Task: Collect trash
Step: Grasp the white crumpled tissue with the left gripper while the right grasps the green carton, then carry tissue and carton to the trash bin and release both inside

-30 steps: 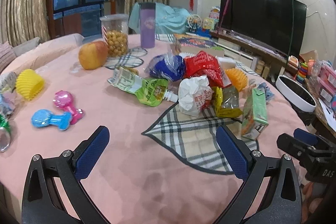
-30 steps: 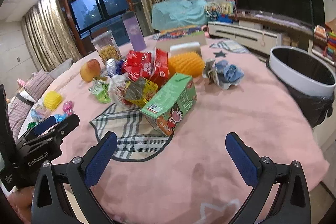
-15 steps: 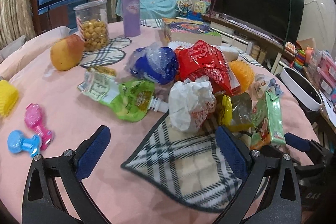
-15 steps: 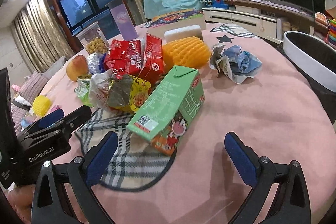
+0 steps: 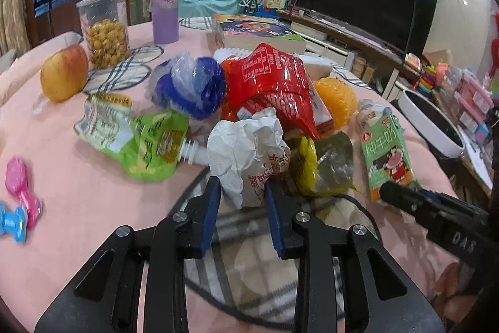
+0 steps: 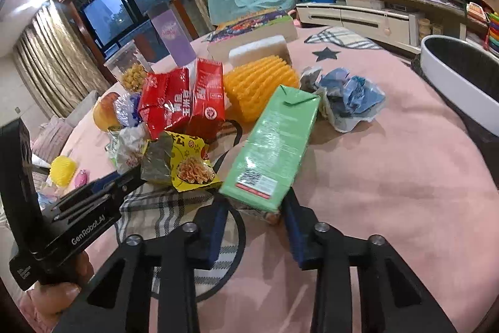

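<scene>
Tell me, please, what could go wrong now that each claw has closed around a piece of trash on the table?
1. The left claw pinches only the lower edge of the crumpled paper bag; it may tear or slip out.
2. The right claw holds the green carton at its near end, so it could tip or swing when lifted.
3. The yellow wrapper lies against the carton and might be dragged along.

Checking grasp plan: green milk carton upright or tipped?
Tipped. The green milk carton lies on its long side on the tablecloth, gable top pointing away, near end between the right gripper fingers.
</scene>
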